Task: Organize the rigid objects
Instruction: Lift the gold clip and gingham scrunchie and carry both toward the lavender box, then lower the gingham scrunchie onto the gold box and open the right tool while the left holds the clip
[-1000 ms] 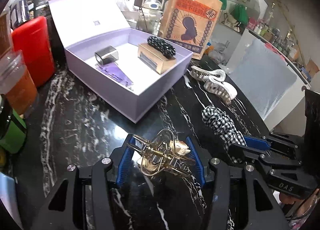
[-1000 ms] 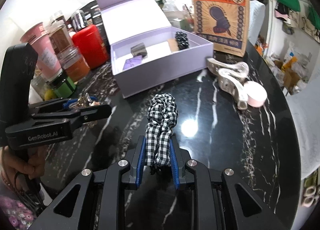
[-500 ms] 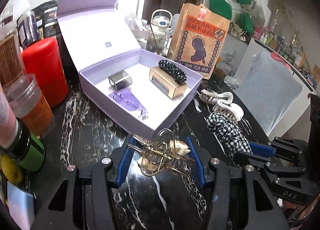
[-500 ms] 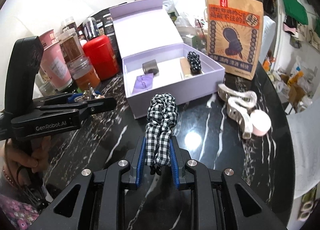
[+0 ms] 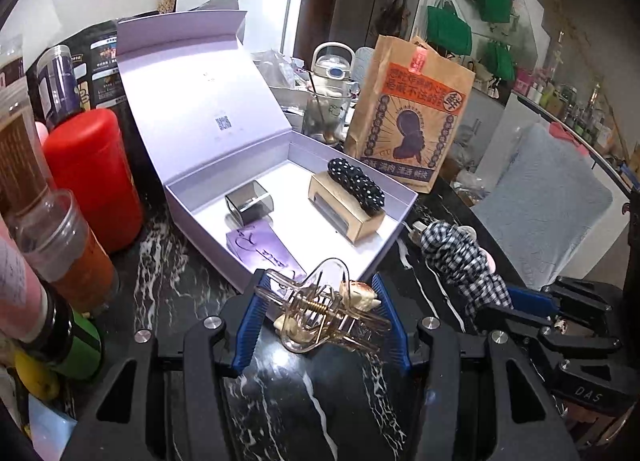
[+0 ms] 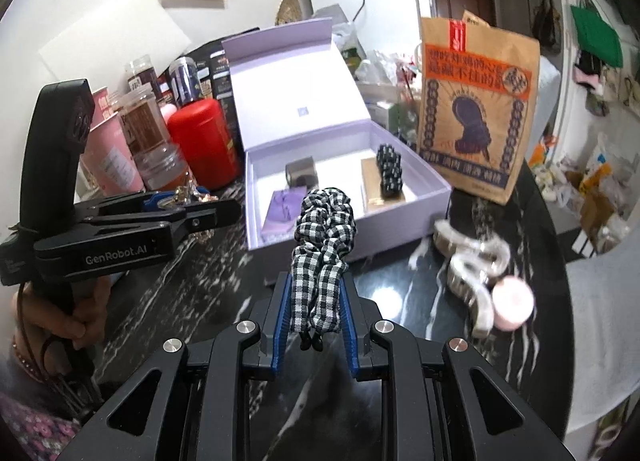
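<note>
My left gripper is shut on a gold wire hair claw and holds it above the black marble table, just short of the near wall of the open lilac box. My right gripper is shut on a black-and-white checked scrunchie, lifted in front of the box. The box holds a grey clip, a purple card and a gold case with a black dotted hair clip on it. The scrunchie also shows in the left wrist view.
A white hair claw and a pink round object lie right of the box. A brown paper bag stands behind. A red canister, jars and cups crowd the left side.
Both grippers have risen and moved forward toward the lilac box, each still holding its item. The box now looms larger and closer in both views.
</note>
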A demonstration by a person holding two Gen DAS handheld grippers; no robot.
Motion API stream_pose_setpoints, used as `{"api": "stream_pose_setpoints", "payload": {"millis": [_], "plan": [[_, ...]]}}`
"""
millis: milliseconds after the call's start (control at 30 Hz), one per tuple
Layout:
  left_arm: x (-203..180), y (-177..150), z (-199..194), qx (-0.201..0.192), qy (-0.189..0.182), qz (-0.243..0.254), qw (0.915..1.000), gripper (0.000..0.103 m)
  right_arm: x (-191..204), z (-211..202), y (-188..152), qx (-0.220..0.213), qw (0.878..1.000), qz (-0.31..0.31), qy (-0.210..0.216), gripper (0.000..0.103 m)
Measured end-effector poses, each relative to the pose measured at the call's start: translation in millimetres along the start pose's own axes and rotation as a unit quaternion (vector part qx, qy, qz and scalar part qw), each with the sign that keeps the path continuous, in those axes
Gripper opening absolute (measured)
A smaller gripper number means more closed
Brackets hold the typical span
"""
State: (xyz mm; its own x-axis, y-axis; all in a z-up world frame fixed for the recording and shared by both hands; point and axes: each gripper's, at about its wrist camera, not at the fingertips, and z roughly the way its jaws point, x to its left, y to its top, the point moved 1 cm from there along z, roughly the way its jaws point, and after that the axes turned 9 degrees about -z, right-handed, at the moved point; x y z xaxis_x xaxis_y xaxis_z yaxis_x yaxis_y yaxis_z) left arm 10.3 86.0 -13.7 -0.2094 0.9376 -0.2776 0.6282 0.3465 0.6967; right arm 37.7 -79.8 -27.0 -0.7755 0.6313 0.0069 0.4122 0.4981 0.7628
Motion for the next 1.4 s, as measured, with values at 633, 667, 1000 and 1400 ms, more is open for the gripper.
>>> {"api": "stream_pose_setpoints", "payload": {"millis": [633, 667, 1000, 1400], "plan": [[5, 36, 28, -0.004, 0.029, 0.01, 0.9995, 0.052, -24, 18, 35, -0.021, 1.0, -0.001, -0.018, 0.023], [5, 37, 30, -0.004, 0.028, 0.01, 0.9995, 0.052, -25, 20, 37, -0.02, 1.0, -0.001, -0.019, 0.023], [5, 54, 49, -0.004, 0.028, 0.013, 0.9995, 0.052, -44, 39, 53, -0.022, 1.0, 0.011, -0.017, 0.023], [4, 74, 70, -0.004, 0.031, 0.017, 0.9994, 0.052, -65, 54, 72, -0.025, 0.999, 0.009, -0.02, 0.023]]}}
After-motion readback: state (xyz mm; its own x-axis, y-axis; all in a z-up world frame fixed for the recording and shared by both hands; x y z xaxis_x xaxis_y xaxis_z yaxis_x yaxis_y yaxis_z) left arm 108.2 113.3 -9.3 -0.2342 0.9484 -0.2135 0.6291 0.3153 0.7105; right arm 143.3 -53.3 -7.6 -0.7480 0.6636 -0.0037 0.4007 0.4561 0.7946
